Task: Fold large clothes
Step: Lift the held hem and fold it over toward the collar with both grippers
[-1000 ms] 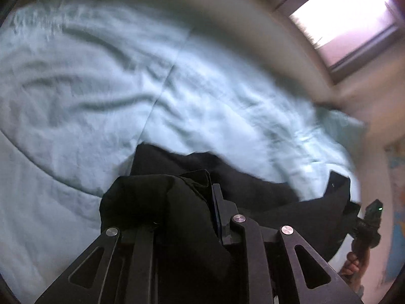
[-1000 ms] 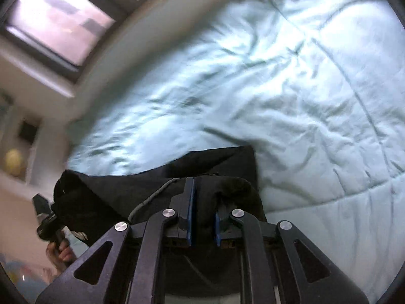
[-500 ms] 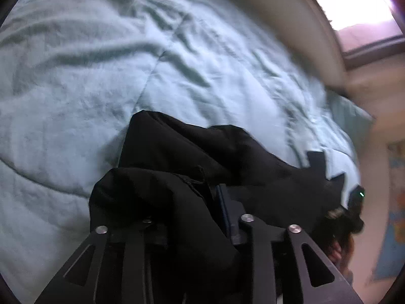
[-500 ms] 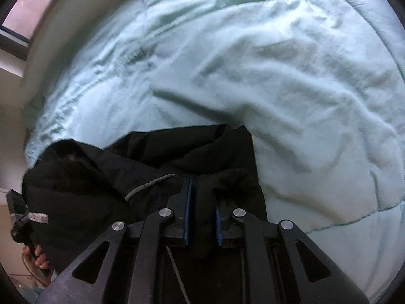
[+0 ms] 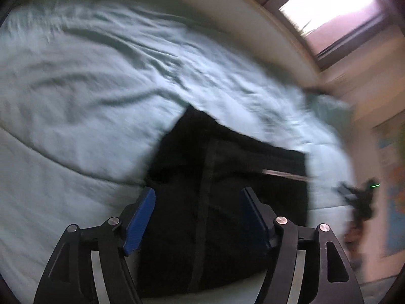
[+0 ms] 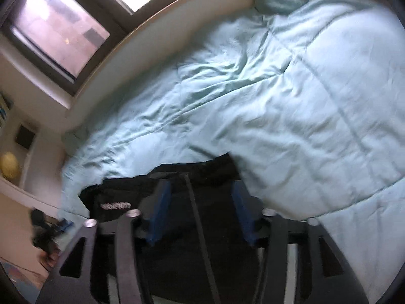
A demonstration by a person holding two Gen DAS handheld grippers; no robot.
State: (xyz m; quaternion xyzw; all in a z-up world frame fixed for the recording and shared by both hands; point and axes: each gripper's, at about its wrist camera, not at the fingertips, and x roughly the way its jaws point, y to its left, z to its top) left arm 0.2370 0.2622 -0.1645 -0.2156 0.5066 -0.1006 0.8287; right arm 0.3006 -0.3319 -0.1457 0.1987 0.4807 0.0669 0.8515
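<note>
A black garment [image 5: 227,167] lies flat and folded on the pale blue quilt [image 5: 83,96]. My left gripper [image 5: 197,202] is open and empty just above it, blue pads apart. In the right wrist view the same black garment [image 6: 197,177] lies below my right gripper [image 6: 200,197], which is open and empty too. A white drawcord end [image 6: 115,205] shows on the cloth at the left. The right gripper also shows, blurred, at the far right of the left wrist view [image 5: 359,200].
The quilt [image 6: 291,101] covers the bed. A pale headboard [image 6: 164,25] and a window [image 6: 58,27] stand behind it. A wall with a poster [image 5: 392,190] is at the right of the left wrist view. A shelf with a yellow ball [image 6: 9,168] is at the left.
Both grippers have let go of the black garment and opened. The garment now lies flat on the quilt, and both grippers have pulled back above it.
</note>
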